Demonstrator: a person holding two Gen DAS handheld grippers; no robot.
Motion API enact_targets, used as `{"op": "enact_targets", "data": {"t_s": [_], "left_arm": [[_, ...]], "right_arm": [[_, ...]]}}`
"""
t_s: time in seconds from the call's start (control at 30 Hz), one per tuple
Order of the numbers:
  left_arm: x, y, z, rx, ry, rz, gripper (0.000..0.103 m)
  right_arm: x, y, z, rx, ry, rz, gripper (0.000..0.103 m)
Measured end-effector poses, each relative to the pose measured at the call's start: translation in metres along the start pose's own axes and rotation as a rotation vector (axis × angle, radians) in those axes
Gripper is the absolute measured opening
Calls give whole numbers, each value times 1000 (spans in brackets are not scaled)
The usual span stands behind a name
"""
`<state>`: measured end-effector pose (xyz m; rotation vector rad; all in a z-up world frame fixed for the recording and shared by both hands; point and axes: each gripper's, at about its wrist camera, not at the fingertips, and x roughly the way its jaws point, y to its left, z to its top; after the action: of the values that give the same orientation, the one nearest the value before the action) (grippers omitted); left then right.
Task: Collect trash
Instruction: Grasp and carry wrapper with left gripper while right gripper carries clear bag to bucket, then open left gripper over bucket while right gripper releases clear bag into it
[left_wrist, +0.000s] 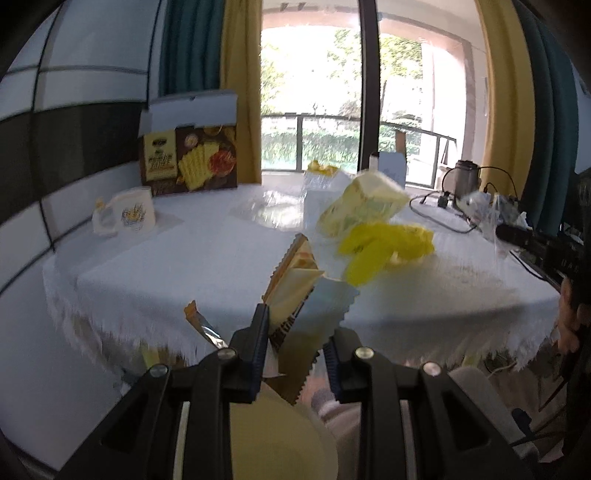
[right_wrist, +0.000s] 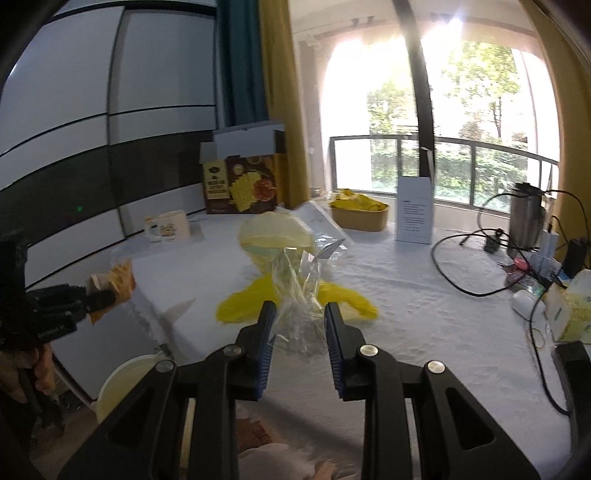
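Observation:
My left gripper (left_wrist: 297, 328) is shut on a bunch of orange and silver snack wrappers (left_wrist: 295, 280), off the near edge of the white-clothed table (left_wrist: 166, 273). Right beneath it is a pale yellow bin (left_wrist: 280, 435). The right wrist view shows this gripper (right_wrist: 99, 295) at the left with the wrappers (right_wrist: 118, 280), and the bin (right_wrist: 125, 380) below it. My right gripper (right_wrist: 301, 310) is shut on a crumpled clear plastic wrapper (right_wrist: 299, 295) above the table. A yellow bag (right_wrist: 236, 302) and a pale yellow packet (right_wrist: 273, 232) lie just beyond it.
An open cracker box (right_wrist: 243, 184) and a mug (right_wrist: 170, 225) stand at the back left. A cardboard tray (right_wrist: 358, 216) of yellow wrappers and a white card (right_wrist: 413, 210) are at the back. A kettle (right_wrist: 524, 218), black cables (right_wrist: 443, 266) and small items crowd the right side.

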<state>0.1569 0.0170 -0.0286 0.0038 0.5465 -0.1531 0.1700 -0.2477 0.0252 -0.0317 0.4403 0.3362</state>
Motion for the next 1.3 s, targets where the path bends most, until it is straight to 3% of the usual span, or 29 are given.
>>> {"op": "enact_targets", "data": {"t_s": [0.27, 0.53, 0.63, 0.77, 0.8, 1.0, 1.3], "left_arm": [[12, 16, -58, -52, 125, 4, 27], [28, 46, -101, -196, 207, 5, 28], [31, 52, -112, -216, 216, 10, 35], [33, 61, -125, -266, 221, 2, 61], [32, 63, -127, -280, 220, -2, 63], [14, 85, -132, -361, 187, 5, 65], [-20, 118, -137, -387, 141, 119, 66]], "right_arm": [[10, 43, -6, -57, 22, 100, 25], [34, 80, -15, -109, 79, 170, 25], [43, 91, -21, -122, 102, 193, 25], [57, 109, -26, -147, 132, 231, 25], [61, 114, -28, -156, 142, 243, 25], [83, 144, -38, -191, 198, 323, 25], [113, 186, -60, -183, 290, 465, 25]]}}
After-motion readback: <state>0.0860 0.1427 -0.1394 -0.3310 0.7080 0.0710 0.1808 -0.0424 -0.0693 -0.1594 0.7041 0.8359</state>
